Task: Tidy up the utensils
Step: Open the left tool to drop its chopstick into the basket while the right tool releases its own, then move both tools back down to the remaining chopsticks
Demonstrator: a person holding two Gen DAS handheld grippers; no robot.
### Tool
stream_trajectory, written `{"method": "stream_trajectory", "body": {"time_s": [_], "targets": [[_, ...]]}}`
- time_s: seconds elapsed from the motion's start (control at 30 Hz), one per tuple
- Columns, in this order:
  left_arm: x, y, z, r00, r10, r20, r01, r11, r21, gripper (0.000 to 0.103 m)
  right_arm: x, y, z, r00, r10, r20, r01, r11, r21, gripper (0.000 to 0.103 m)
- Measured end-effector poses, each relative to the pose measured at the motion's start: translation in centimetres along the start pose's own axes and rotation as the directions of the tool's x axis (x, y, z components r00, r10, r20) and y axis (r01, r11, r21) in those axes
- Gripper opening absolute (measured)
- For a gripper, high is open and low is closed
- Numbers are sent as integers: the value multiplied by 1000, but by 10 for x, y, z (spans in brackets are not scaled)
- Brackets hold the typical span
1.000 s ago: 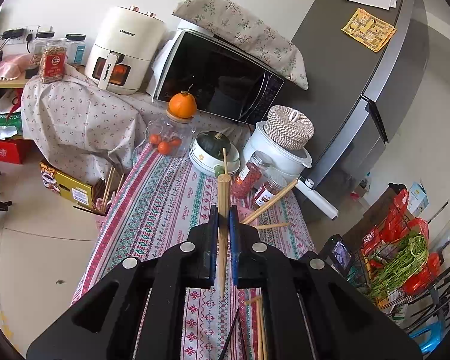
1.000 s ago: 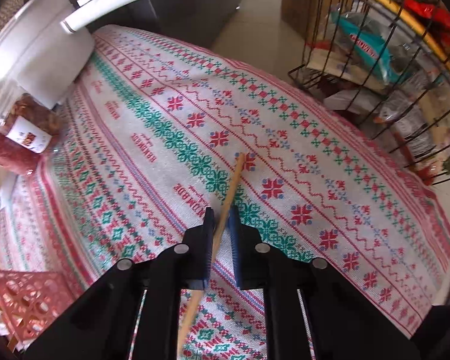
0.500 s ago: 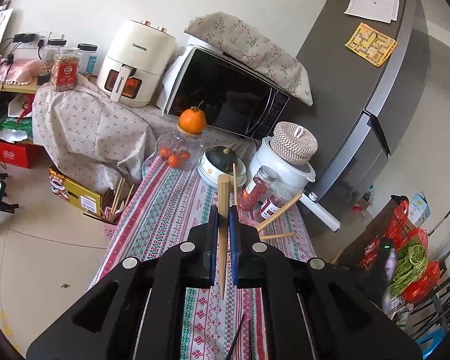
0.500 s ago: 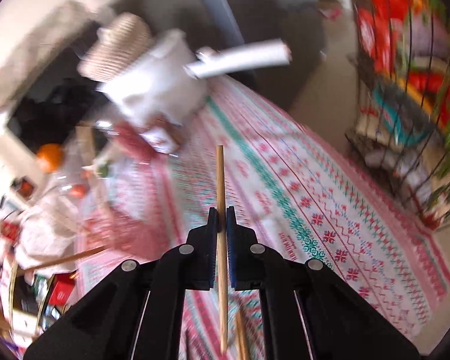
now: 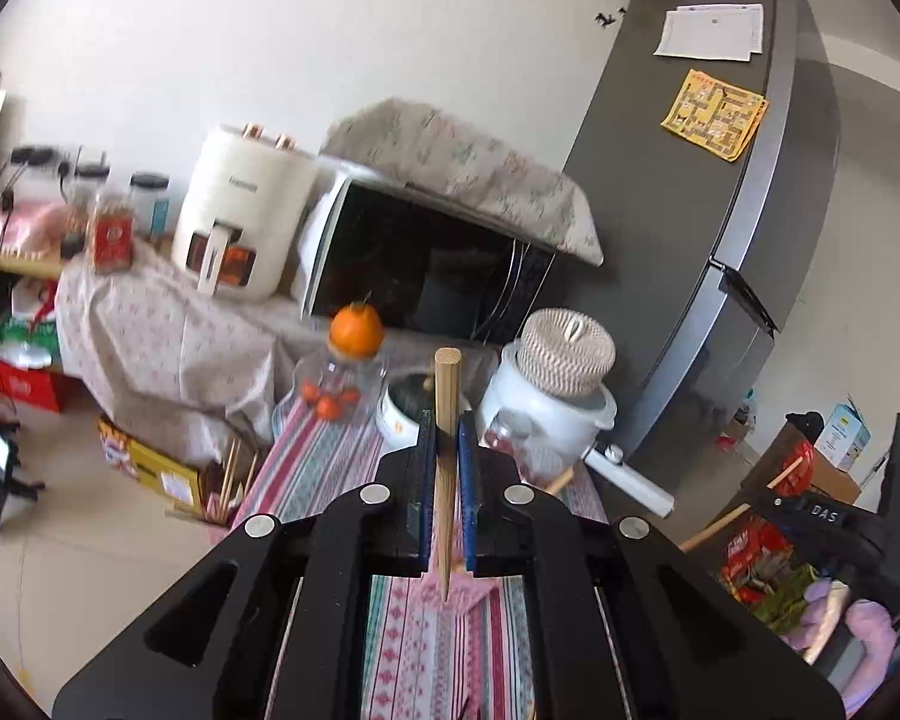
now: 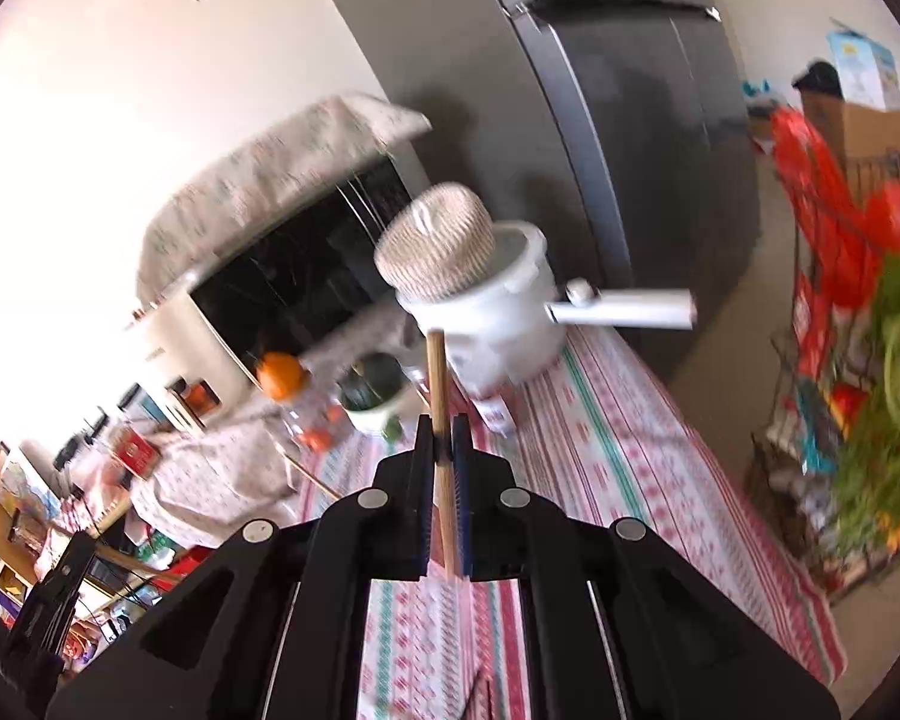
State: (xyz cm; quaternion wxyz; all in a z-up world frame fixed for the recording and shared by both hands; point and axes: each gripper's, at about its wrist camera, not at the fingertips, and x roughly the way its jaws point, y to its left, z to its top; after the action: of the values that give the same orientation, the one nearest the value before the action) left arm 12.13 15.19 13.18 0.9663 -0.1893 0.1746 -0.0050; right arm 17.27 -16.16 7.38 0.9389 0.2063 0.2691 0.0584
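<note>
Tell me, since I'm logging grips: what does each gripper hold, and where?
Each is shut on a wooden chopstick: left gripper clamps its chopstick mid-shaft; right gripper likewise.

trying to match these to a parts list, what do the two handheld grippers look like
Both look alike. The left gripper and the right gripper have matte black angular bodies with triangular cut-outs, round silver screw heads on top, and two flat parallel fingers faced with blue pads. No cables, markings or sleeves show.
</note>
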Motion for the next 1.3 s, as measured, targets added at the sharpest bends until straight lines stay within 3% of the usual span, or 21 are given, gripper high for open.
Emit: {"method": "stream_trajectory", "body": {"time_s": [0.23,0.33,0.43,0.77,0.97,1.07,1.17,1.23,1.3], "targets": [[44,-33,17,1000,-3,15,3,999,33,6,6,21,30,998,61,28,-60,998,-26,6],[79,-44,9,999,4,-40,-2,999,53,7,19,25,33,997,72,20,-71,997,-27,6],[109,-43,-7,993,42,-113,-36,998,56,16,35,25,33,998,63,11,-63,998,-22,6],[75,26,-26,989,68,-131,-86,987,-138,24,88,28,24,998,38,-44,-39,999,-19,6],[79,40,-26,986,68,-152,-94,982,-167,24,129,36,13,998,10,-66,-10,1000,-6,10],[71,36,-27,989,48,-140,-68,987,-147,24,144,34,-2,992,44,-119,-42,999,20,13],[61,21,-30,991,41,-124,-52,995,-83,25,133,34,-19,992,38,-121,-41,999,-25,16],[56,13,-36,991,34,-129,-41,998,-54,29,117,34,-31,994,23,-105,-31,997,-75,34],[52,3,-45,989,27,-148,-30,999,-22,34,98,33,-46,997,-13,-76,2,990,-143,38]]}}
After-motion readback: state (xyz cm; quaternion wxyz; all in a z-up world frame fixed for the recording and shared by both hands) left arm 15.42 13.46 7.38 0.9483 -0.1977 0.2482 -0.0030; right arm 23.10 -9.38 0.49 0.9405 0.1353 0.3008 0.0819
